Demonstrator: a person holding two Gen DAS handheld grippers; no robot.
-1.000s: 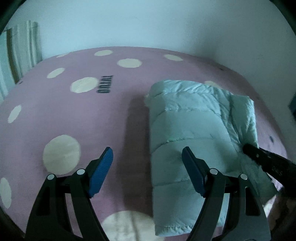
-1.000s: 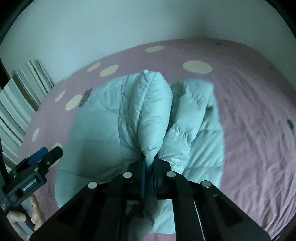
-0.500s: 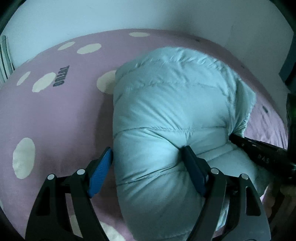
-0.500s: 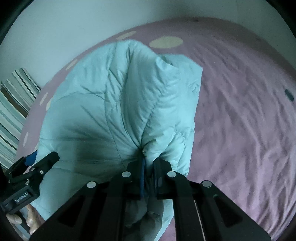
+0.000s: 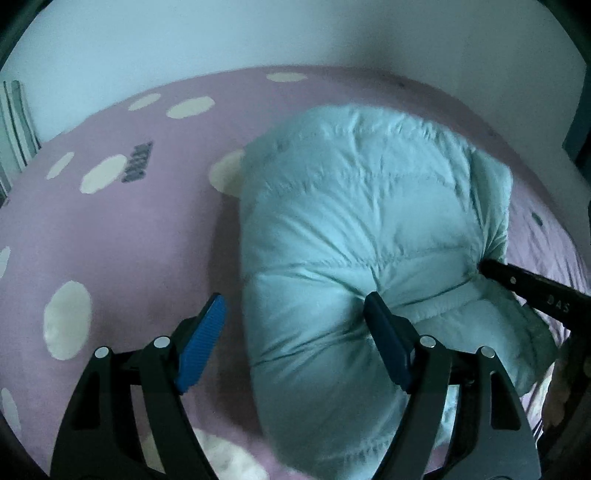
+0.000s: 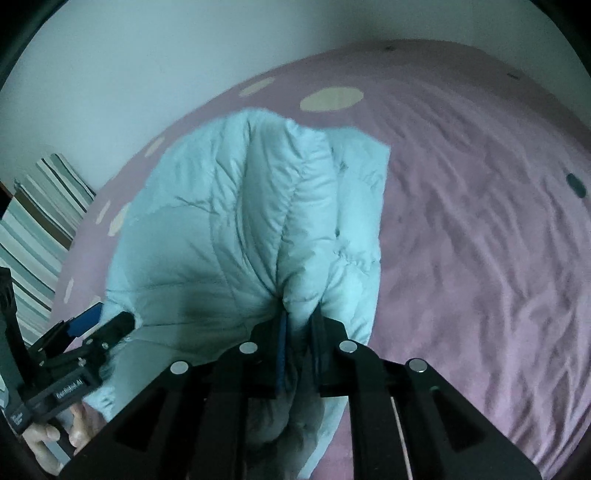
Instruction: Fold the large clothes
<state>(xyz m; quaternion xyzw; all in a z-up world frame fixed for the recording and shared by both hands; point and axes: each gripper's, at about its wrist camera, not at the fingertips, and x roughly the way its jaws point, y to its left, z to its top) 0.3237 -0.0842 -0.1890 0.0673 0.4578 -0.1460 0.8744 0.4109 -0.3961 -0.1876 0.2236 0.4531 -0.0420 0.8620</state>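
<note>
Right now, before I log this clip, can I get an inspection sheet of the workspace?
Surface: pink bedspread with cream dots, creased on the right.
Job's things: pale blue puffer jacket, bunched up, partly folded.
Clutter: nothing seen.
Grippers: left tool open, jacket bulging between its fingers, one pad against it; right tool jaws opening, a jacket fold between them.
Cables: nothing seen.
Surroundings: white wall; striped fabric at the left; a hand under the left tool.

Pink dotted bed (image 5: 110, 240), puffy jacket (image 5: 351, 221) on it
</note>
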